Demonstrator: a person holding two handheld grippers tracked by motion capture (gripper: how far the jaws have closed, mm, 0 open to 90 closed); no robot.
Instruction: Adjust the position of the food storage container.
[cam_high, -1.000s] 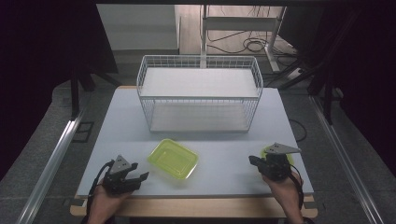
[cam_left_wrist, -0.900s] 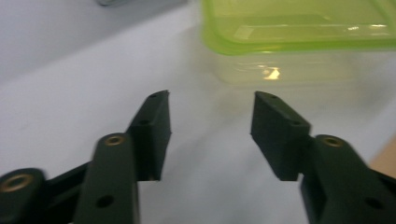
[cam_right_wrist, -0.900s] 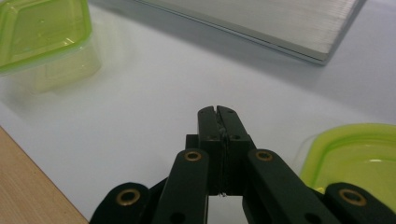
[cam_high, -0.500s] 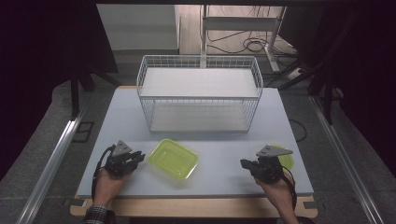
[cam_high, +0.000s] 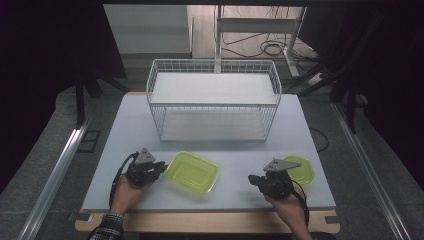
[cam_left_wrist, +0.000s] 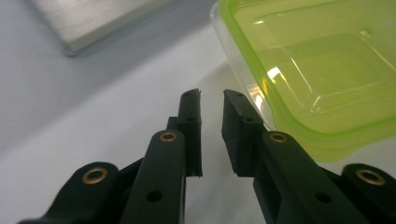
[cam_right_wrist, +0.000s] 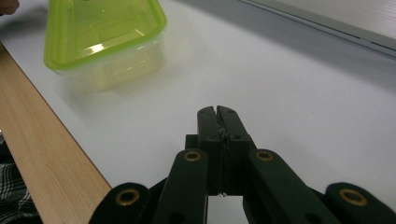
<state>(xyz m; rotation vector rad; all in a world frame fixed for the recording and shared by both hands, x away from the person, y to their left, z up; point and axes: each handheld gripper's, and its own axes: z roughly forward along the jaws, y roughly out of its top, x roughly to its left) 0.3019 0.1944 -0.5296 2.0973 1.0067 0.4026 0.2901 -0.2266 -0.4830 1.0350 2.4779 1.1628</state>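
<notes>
With both grippers' fingers closed on nothing, I judge the green container (cam_high: 191, 172) light, stiff and slippery, best pinched at its rim.

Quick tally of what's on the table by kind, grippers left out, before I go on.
Green-lidded rectangular container: 1
Green piece behind the right gripper, partly hidden, kind unclear: 1
White wire basket: 1
Total: 3
</notes>
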